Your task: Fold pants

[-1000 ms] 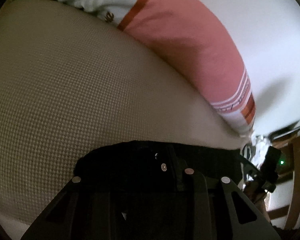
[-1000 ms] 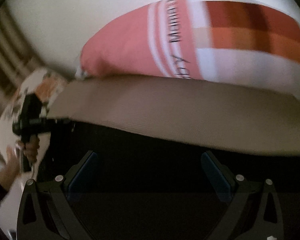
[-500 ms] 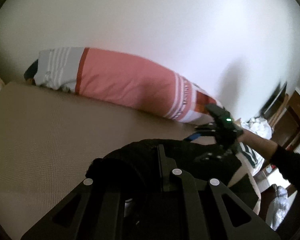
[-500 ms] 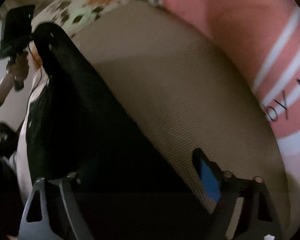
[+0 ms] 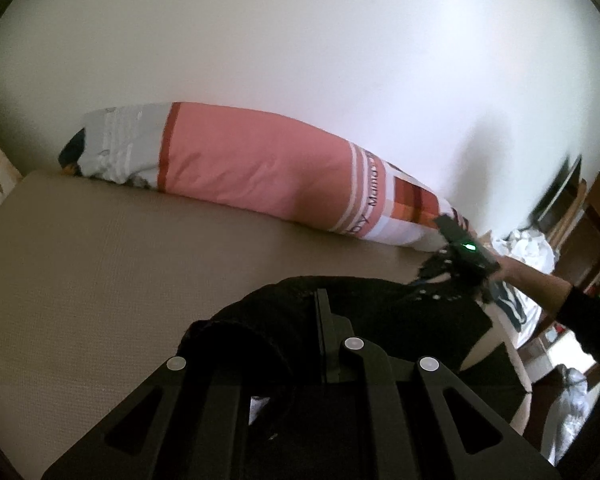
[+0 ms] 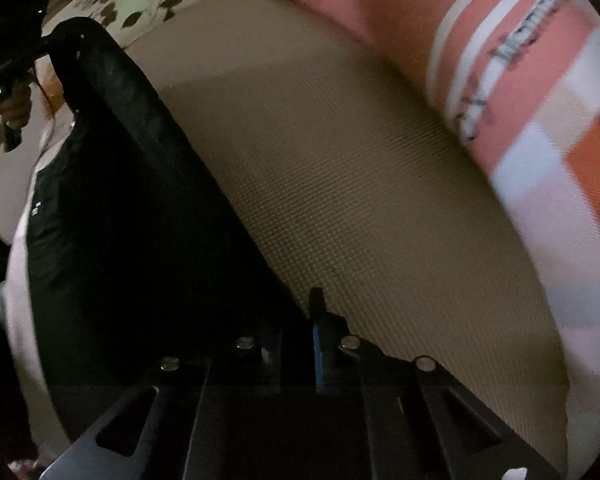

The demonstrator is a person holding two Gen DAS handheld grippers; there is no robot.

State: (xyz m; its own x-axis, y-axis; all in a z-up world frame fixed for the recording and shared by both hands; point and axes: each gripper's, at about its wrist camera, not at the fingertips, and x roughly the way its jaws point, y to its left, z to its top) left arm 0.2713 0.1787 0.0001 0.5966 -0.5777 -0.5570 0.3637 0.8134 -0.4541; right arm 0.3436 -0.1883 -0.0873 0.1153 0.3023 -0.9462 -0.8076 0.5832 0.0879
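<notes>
Both fisheye views bend hard toward a dark vignetted rim. In the left view a pale wall (image 5: 340,60) is softly lit, brightest around two o'clock, with a grey shadow at three o'clock. The right view is dimmer: black pants (image 6: 112,220) lose all detail, and the striped pillow (image 6: 540,120) at two o'clock is motion-blurred.

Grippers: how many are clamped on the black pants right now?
2. The left gripper pinches a raised fold of the black pants; the right gripper has just closed on their edge nearer the pink pillow.

The right gripper (image 6: 314,320), jaws just closing, pinches the black pants (image 6: 140,216) at the mattress's (image 6: 340,184) near edge.
</notes>
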